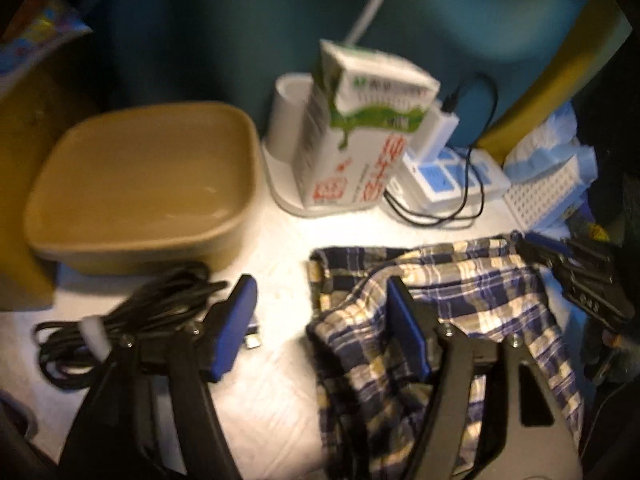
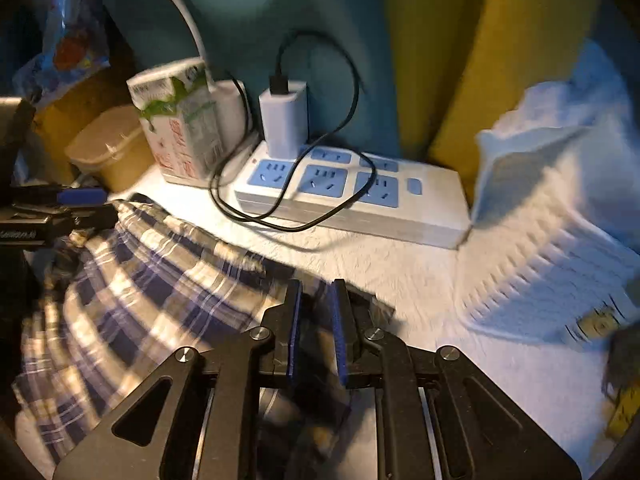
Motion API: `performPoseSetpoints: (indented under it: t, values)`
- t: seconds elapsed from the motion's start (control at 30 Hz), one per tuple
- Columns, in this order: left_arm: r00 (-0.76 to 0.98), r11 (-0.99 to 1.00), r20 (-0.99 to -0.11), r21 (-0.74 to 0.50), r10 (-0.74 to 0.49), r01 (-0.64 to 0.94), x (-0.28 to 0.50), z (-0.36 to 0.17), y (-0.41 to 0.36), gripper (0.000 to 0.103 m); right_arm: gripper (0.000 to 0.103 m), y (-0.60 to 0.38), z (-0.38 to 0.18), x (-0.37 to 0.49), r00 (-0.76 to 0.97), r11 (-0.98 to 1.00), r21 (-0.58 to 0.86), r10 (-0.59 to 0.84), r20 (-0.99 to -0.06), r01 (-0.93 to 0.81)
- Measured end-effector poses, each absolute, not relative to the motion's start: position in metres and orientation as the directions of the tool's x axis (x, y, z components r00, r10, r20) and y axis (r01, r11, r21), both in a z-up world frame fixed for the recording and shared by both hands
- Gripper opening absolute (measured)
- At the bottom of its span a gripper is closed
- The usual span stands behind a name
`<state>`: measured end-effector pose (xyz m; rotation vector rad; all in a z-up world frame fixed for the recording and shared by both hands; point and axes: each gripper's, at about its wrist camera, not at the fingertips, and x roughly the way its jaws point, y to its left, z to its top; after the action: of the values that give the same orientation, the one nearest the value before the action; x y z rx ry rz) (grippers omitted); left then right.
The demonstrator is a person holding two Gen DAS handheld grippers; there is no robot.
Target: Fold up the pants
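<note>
Probably a home nook: power strip (image 2: 352,196), milk carton (image 1: 352,136).

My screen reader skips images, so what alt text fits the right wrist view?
The right gripper pinches an edge of plaid pants spread on a white surface. Behind sit a white power strip with a charger plugged in, and a milk carton.

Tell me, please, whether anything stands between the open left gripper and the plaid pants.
Nothing visible does. The left gripper hangs open right at the plaid pants, one finger already over the cloth. The coiled black cable lies on its other side, away from the pants.
</note>
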<state>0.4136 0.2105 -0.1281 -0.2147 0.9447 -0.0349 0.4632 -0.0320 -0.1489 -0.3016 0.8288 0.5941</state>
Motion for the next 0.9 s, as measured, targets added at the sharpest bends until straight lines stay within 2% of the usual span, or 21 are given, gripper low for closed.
performPoseSetpoints:
  t: [0.1,0.23,0.27,0.37,0.43,0.6,0.77,0.83,0.9]
  values:
    - [0.637,0.982,-0.765,-0.18,-0.098,-0.065,0.395,-0.106,0.215,0.067,0.016,-0.026,-0.141,0.427,0.494,0.742,-0.008,0.439,-0.751,-0.671]
    - [0.703,0.983,-0.699,-0.182,-0.134,0.007,0.363,-0.077,0.199,0.067,0.042,-0.007,-0.15,0.382,0.439,0.669,-0.013,0.473,-0.764,-0.743]
    - [0.705,0.98,-0.689,-0.195,-0.165,0.038,0.355,-0.073,0.191,0.067,0.043,-0.002,-0.157,0.375,0.429,0.654,-0.022,0.47,-0.772,-0.756]
    - [0.673,0.959,-0.686,-0.243,-0.276,0.146,0.332,-0.075,0.165,0.067,0.043,0.008,-0.178,0.353,0.425,0.631,-0.064,0.44,-0.791,-0.773]
    - [0.633,0.957,-0.717,-0.231,-0.291,0.177,0.326,-0.091,0.143,0.067,0.043,0.005,-0.188,0.343,0.427,0.63,-0.081,0.42,-0.801,-0.772]
    - [0.537,0.967,-0.804,-0.198,-0.255,0.163,0.325,-0.136,0.131,0.067,0.043,-0.016,-0.199,0.329,0.433,0.644,-0.083,0.407,-0.805,-0.76]
    - [0.544,0.967,-0.799,-0.207,-0.256,0.152,0.325,-0.141,0.145,0.067,0.043,-0.043,-0.208,0.315,0.448,0.645,-0.099,0.404,-0.798,-0.757]
    - [0.552,0.984,-0.814,-0.145,-0.18,0.106,0.326,-0.143,0.147,0.067,0.043,-0.057,-0.21,0.311,0.451,0.652,-0.091,0.411,-0.792,-0.753]
    - [0.54,0.989,-0.829,-0.139,-0.146,0.053,0.322,-0.148,0.164,0.067,0.043,-0.073,-0.21,0.304,0.45,0.661,-0.07,0.425,-0.786,-0.747]
